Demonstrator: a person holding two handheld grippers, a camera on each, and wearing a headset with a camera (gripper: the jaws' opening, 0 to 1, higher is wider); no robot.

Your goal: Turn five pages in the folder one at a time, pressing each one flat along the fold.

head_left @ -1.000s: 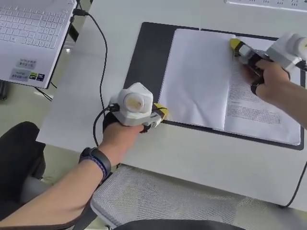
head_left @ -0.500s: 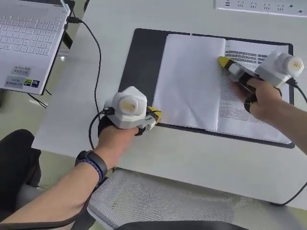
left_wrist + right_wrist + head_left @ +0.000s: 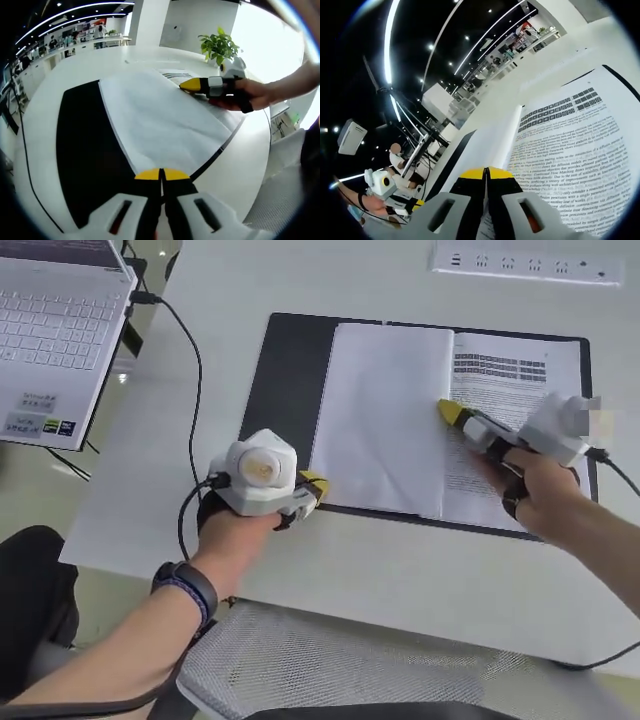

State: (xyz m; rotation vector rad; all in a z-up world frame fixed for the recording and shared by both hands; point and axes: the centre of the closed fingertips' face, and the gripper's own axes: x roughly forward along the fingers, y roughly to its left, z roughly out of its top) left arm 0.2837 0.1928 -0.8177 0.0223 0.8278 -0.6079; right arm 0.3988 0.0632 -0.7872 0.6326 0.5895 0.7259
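Head view looks down; both gripper views share the folder.

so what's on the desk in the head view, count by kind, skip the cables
grippers: 2 (left gripper, right gripper)
folder: 1
laptop: 1
power strip: 1
total: 5

left gripper jaws closed, right gripper jaws closed
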